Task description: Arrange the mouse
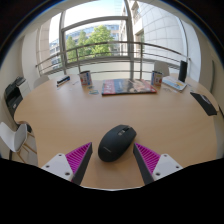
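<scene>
While its fingers stand spread apart, the gripper (112, 160) hovers low over a large round wooden table (60, 115), gripping nothing. A black mouse (117, 142) rests on the table between the pink-padded fingers (75, 159), with a gap at either side. Well beyond the mouse lies a colourful mat (129, 87), and farther off, windows (95, 35) show green trees.

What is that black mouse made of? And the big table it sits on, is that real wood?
The rounded black computer mouse looks like plastic: smooth, moulded shell with a faint sheen. It sits between the open fingers of the hand-held gripper, untouched. The large light tan table looks like wood or a wood-look laminate, flat and matte; I can't tell which from here.
</scene>
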`<state>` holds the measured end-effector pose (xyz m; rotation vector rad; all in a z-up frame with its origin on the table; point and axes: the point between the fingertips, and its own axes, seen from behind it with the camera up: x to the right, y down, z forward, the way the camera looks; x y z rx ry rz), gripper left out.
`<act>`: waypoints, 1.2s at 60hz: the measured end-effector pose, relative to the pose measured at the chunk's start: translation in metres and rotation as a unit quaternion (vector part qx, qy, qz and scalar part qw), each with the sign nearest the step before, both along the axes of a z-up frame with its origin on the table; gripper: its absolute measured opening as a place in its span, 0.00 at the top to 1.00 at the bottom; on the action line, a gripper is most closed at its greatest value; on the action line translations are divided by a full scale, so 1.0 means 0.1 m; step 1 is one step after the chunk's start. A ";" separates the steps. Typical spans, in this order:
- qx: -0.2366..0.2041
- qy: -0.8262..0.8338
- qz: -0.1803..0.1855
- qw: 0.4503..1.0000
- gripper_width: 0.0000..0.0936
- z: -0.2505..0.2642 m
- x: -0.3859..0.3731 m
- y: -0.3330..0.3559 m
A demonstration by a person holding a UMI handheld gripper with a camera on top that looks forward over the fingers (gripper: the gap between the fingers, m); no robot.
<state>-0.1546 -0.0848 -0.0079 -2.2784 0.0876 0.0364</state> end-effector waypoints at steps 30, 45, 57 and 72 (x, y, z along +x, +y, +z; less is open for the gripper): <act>-0.012 -0.029 0.001 0.999 0.54 -0.08 -0.06 0.58; 0.041 -0.004 0.057 0.998 0.59 0.76 0.01 0.68; 0.180 0.036 0.062 0.981 0.59 2.51 0.99 0.97; 0.240 0.002 0.017 0.971 0.59 2.96 3.81 1.49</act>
